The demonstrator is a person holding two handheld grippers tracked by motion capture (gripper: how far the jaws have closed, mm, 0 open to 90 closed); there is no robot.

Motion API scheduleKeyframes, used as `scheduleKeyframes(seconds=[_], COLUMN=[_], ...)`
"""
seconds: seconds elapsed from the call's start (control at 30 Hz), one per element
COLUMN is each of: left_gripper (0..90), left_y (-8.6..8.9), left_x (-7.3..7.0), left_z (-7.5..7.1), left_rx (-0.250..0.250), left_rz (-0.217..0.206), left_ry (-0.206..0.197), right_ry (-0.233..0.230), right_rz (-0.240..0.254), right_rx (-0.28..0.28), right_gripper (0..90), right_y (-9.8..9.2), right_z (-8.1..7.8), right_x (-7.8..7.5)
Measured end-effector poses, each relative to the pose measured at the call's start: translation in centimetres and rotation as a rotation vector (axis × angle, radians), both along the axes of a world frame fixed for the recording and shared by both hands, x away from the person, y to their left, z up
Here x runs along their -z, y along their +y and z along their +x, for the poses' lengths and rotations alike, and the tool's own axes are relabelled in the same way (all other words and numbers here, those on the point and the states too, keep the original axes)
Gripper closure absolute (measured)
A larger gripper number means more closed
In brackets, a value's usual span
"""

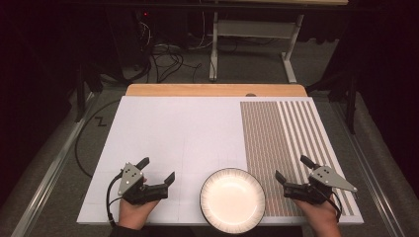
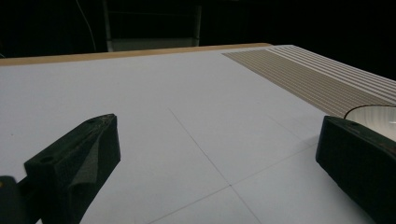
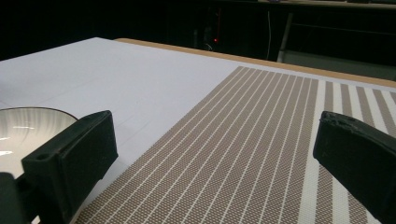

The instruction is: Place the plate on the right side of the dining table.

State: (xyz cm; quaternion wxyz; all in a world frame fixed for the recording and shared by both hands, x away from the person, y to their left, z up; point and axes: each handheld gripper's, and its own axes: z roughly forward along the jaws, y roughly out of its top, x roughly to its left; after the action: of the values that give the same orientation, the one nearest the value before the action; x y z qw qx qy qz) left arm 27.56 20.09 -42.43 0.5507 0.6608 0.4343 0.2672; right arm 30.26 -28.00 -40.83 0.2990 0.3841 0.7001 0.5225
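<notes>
A white plate with a dark ribbed rim [image 1: 232, 200] sits at the near edge of the table, between my two hands. My left gripper [image 1: 157, 170] rests left of the plate, open, nothing between its jaws. On the other side, over the striped mat, my right gripper [image 1: 292, 169] is open and empty too. In the left gripper view the plate's rim [image 2: 373, 112] peeks out behind the right jaw. The plate [image 3: 28, 128] lies past the left jaw in the right gripper view.
A white board [image 1: 188, 138] covers the table, with a brown-and-white striped mat [image 1: 286, 143] on its right part. A wooden strip [image 1: 212, 90] runs along the far edge. Beyond it stand a frame's white legs [image 1: 213, 59] and cables on a dark floor.
</notes>
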Motion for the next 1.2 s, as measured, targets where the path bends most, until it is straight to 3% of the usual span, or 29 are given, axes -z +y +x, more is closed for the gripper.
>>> scheduleKeyframes(seconds=[0.17,0.33,0.43,0.53,0.63,0.77,1.2], left_gripper=[0.6,0.7,0.7,0.7,0.5,0.5,0.5], left_y=[0.1,0.1,0.0,-0.2,-0.4,-0.4,-0.3], left_x=[0.0,0.0,0.0,0.0,0.0,-0.1,0.0], left_z=[0.0,0.1,0.2,0.1,0.0,-0.2,-0.2], left_rx=[-0.007,-0.011,-0.004,0.001,0.006,-0.001,0.006], left_rz=[0.000,0.002,0.013,0.013,0.017,0.012,0.008], left_ry=[0.001,-0.003,0.003,-0.001,-0.008,-0.016,-0.014], right_ry=[0.006,0.006,0.004,0.023,0.047,0.066,0.123], right_rz=[-0.002,-0.069,-0.073,-0.095,-0.131,-0.145,-0.156], right_rx=[-0.006,-0.057,-0.067,-0.072,-0.124,-0.159,-0.220], right_gripper=[1.1,1.7,2.4,6.7,17.5,23.9,52.1], right_y=[0.0,1.0,1.1,1.1,1.1,1.1,1.0], right_z=[0.2,0.7,0.6,0.5,0.2,0.1,-0.1], right_x=[-0.3,-1.1,-1.0,-0.8,-0.6,-0.4,-0.3])
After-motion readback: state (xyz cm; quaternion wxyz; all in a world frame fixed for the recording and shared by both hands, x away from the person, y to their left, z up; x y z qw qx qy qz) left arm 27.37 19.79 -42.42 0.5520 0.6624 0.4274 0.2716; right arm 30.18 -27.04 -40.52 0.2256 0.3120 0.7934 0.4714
